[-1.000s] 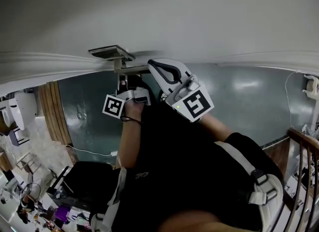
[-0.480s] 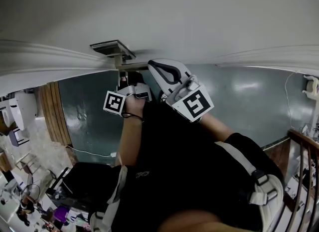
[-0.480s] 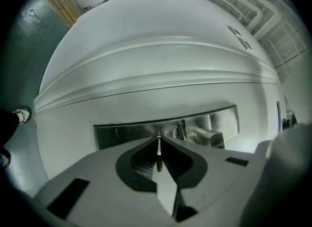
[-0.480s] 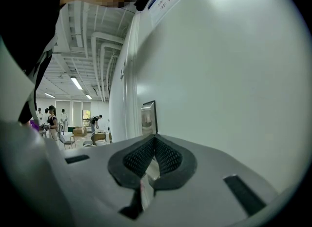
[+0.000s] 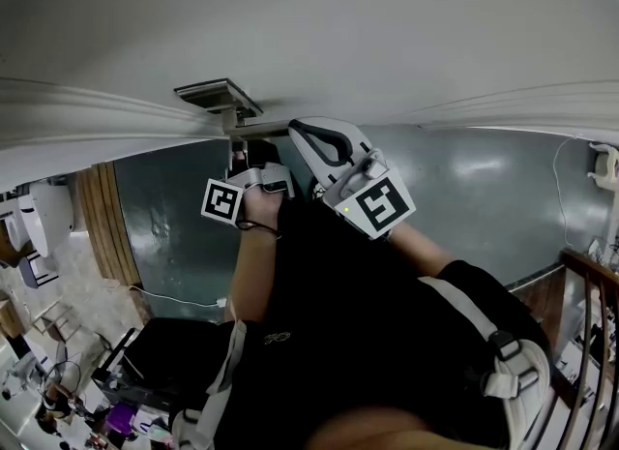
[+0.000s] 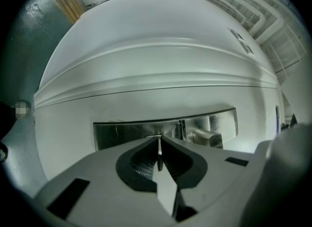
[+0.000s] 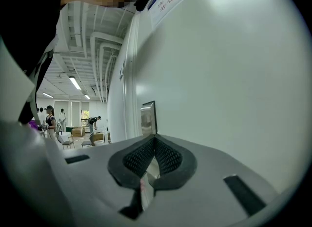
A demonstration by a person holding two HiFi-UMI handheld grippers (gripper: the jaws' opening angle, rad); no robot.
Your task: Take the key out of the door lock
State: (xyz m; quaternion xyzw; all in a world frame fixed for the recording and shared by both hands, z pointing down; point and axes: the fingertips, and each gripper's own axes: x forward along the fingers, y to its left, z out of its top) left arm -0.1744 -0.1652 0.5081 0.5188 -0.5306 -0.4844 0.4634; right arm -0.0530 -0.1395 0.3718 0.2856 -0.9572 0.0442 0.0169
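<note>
left gripper point(image 6: 159, 138) pinching the thin silver metal key point(image 6: 159, 150) at the lock
its fingers press on the key, seemingly not yet out of the brushed steel lock plate point(image 6: 126, 132) in the white door point(image 6: 146, 50); a skewed pull could jam it or slip the hold. to the right, the right gripper point(image 7: 155, 137) has its fingers pressed together on nothing.

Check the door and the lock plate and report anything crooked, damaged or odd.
Nothing stands out. The lock plate sits straight on the white door, with no visible dents. The left gripper has its jaws closed on the key, a thin metal blade seen edge-on at the plate.
</note>
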